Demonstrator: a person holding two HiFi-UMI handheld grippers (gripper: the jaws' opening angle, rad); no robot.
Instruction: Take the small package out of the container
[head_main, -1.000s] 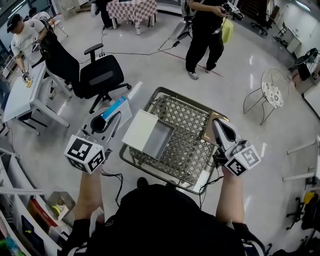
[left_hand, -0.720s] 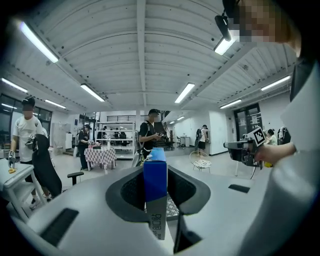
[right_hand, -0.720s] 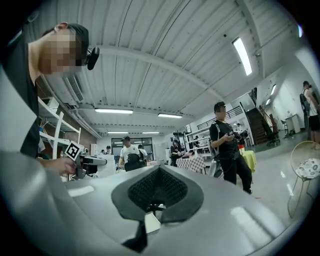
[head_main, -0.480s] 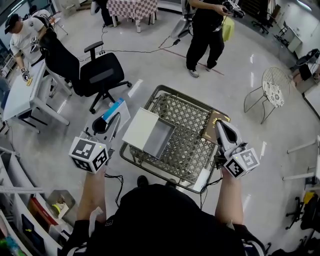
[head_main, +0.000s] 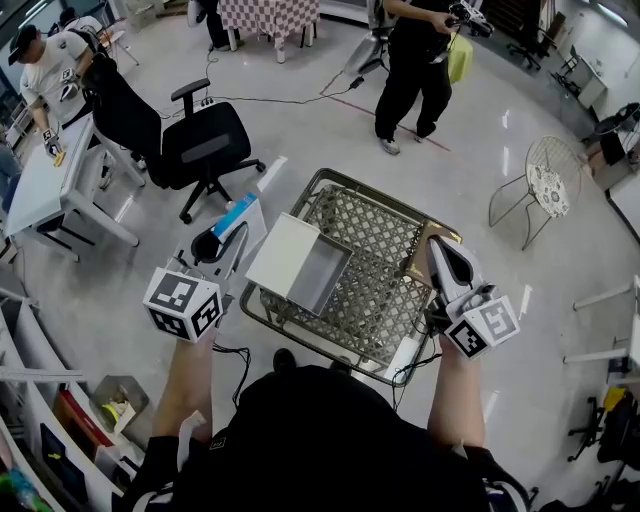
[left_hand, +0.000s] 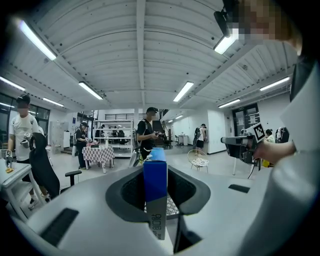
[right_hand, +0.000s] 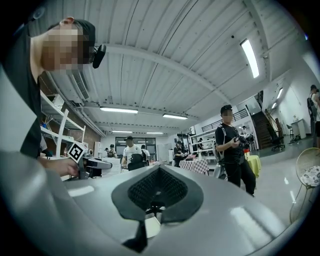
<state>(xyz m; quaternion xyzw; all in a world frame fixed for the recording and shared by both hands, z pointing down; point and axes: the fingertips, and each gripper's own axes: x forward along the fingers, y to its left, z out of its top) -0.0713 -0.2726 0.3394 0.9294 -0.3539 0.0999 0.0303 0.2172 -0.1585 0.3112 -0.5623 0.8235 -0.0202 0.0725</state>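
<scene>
Pale, glossy workshop floor (head_main: 300, 130) fills the head view, with a black office chair (head_main: 200, 145) at upper left and people standing near the top edge.

At lower left of centre, the left tool (head_main: 225, 240) is clamped on the small package (head_main: 236, 212), a slim blue and white carton. Seen along the jaws, the carton stands edge-on between them, blue end farthest from the camera. From above, its long axis runs diagonally from lower left to upper right, in line with the tool. The package is just left of the container (head_main: 372, 232), a wire mesh basket at the centre of the frame. It hangs outside the basket's left rim, over bare floor.

An open white box (head_main: 283, 255) rests on that left rim, just right of the package.

At the basket's right rim, the right tool (head_main: 437, 250) is closed and empty, beside a flat brown item (head_main: 418, 252). It is well apart from the package, so the left hand alone carries it.

Compared with a second ago, almost nothing differs: the left tool and carton sit a touch higher and further right in the frame, and the right tool is where it was.

The removal looks essentially done; what remains is likely finding a place to set the carton down.
</scene>
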